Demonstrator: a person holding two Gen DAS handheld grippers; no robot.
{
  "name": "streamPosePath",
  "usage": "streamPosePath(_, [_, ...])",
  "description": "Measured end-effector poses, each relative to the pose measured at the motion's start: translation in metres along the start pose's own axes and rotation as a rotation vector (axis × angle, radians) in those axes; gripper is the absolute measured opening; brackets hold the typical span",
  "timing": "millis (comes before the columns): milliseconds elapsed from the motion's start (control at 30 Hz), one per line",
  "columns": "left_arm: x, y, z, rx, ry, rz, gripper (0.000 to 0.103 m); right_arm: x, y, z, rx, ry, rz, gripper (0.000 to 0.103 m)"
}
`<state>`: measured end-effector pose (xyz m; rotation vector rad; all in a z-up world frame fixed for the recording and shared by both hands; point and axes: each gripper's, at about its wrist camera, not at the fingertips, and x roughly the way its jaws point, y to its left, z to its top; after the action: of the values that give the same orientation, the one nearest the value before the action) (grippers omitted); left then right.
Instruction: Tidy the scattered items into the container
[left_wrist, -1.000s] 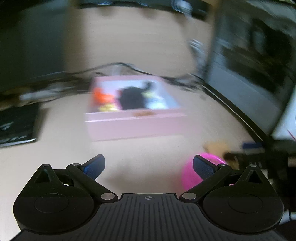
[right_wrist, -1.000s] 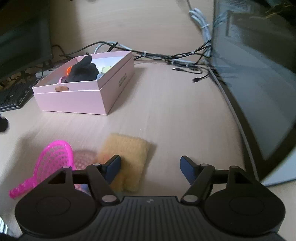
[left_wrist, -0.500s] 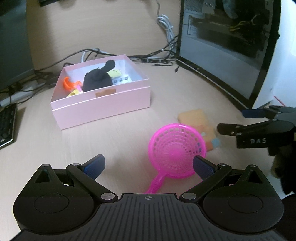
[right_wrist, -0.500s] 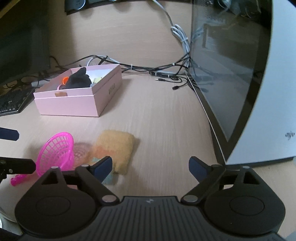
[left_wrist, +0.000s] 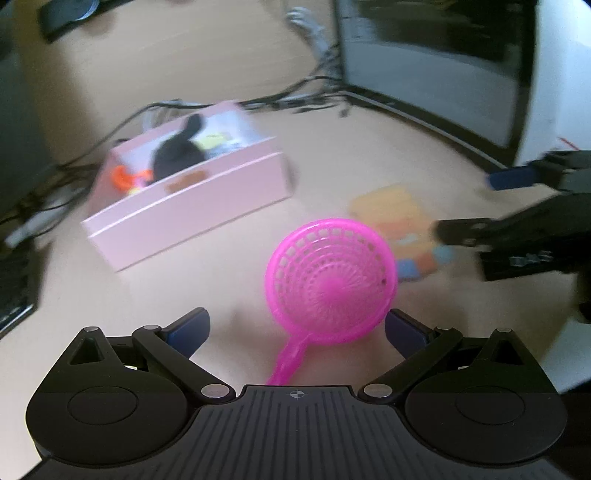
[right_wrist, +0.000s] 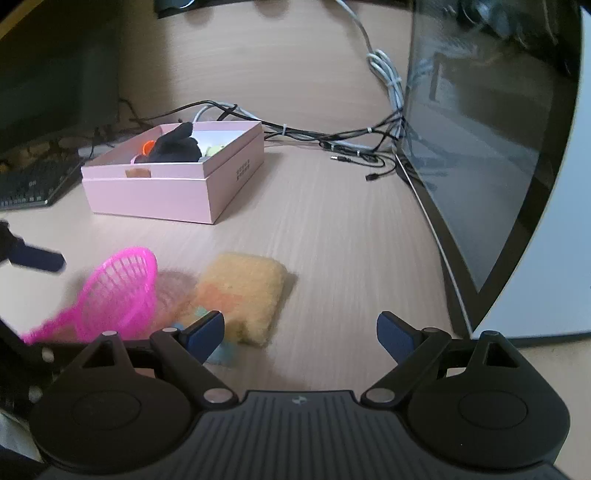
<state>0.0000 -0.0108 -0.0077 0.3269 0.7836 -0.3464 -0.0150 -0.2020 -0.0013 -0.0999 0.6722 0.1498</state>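
A pink toy strainer (left_wrist: 330, 280) lies on the desk, its handle pointing toward my left gripper (left_wrist: 297, 328), which is open just before it with the handle between the fingers. It also shows in the right wrist view (right_wrist: 118, 295). Beside it lies an orange knitted cloth (right_wrist: 243, 295), also in the left wrist view (left_wrist: 399, 221). My right gripper (right_wrist: 301, 330) is open and empty, just short of the cloth. The pink box (right_wrist: 207, 184) holds a black item (right_wrist: 177, 147) and small toys; it also shows in the left wrist view (left_wrist: 192, 218).
A computer case with a glass side (right_wrist: 480, 147) stands on the right. Cables (right_wrist: 332, 140) run behind the box. A keyboard (right_wrist: 29, 181) and a monitor sit at the left.
The left gripper has moved in over the strainer, so the handle now lies between its open fingers. The right gripper has shifted slightly; both stay open.
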Motion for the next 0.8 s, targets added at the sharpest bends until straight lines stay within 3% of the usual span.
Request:
streamPosePath(133, [-0.002, 0.01, 0.005, -0.041, 0.006, 0.014, 0.103, -0.006, -0.01, -0.003, -0.006, -0.012, -0.008, 0.09])
streamPosePath(500, [0.003, 0.016, 0.01, -0.018, 0.036, 0.09, 0.103, -0.002, -0.03, -0.016, 0.023, -0.016, -0.036, 0.09])
streamPosePath(667, [0.004, 0.037, 0.014, -0.029, 0.055, 0.248, 0.103, 0.001, -0.038, -0.017, 0.066, -0.069, 0.002, 0.09])
streamPosePath(800, [0.008, 0.067, 0.021, -0.079, 0.08, 0.402, 0.103, 0.006, -0.032, -0.013, 0.014, -0.141, 0.072, 0.091])
